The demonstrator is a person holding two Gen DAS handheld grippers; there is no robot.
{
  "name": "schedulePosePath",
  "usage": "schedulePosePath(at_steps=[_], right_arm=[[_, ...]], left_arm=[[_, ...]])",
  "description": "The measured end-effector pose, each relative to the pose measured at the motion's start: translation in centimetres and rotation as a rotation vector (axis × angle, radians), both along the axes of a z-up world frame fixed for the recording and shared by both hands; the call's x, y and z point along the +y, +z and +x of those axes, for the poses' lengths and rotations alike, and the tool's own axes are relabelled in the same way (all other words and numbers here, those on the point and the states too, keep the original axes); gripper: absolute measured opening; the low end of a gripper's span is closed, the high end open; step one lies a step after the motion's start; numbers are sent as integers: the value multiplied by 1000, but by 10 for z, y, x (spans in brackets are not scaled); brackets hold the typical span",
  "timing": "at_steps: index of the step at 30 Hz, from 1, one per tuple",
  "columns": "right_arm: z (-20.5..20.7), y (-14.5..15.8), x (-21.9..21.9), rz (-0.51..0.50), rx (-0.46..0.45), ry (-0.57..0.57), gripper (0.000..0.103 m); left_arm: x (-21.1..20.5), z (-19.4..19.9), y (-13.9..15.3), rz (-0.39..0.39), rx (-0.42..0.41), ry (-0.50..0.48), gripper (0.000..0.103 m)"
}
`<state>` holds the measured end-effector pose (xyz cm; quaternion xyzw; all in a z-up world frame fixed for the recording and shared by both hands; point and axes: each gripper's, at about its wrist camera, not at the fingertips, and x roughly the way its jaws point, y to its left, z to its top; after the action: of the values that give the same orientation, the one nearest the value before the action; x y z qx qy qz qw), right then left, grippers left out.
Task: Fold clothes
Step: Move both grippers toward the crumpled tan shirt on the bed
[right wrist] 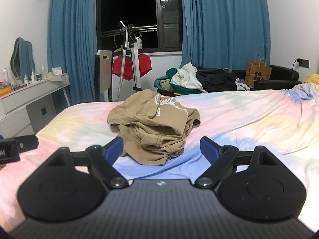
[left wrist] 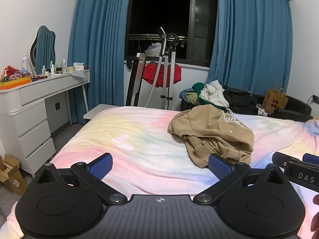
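Observation:
A tan garment (left wrist: 211, 133) with a pale print lies crumpled in a heap on the pastel bedspread (left wrist: 129, 139). In the right wrist view the same tan garment (right wrist: 155, 123) sits straight ahead, just beyond the fingers. My left gripper (left wrist: 159, 166) is open over the bedspread, with the heap ahead and to its right; its right blue pad (left wrist: 220, 166) stands near the cloth's edge. My right gripper (right wrist: 161, 149) is open, nothing between its pads, the heap's near edge between and past them. The right gripper's body (left wrist: 299, 171) shows at the left wrist view's right edge.
A pile of mixed clothes (right wrist: 197, 79) lies on a dark sofa (right wrist: 279, 77) behind the bed, beside a brown paper bag (right wrist: 257, 73). A white dressing table (left wrist: 39, 95) with bottles stands left. A stand with a red garment (left wrist: 161, 73) is by the window. Cardboard boxes (left wrist: 10, 175) sit on the floor.

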<state>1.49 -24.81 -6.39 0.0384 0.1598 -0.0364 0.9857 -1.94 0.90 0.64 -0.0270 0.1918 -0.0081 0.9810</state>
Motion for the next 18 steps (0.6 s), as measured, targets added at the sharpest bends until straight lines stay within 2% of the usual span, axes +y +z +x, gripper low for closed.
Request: schedulePosePath(at_steps=[18], right_arm=[[1, 3, -3, 23, 7, -4, 85]], left_arm=[[1, 5, -9, -12, 20, -47, 103]])
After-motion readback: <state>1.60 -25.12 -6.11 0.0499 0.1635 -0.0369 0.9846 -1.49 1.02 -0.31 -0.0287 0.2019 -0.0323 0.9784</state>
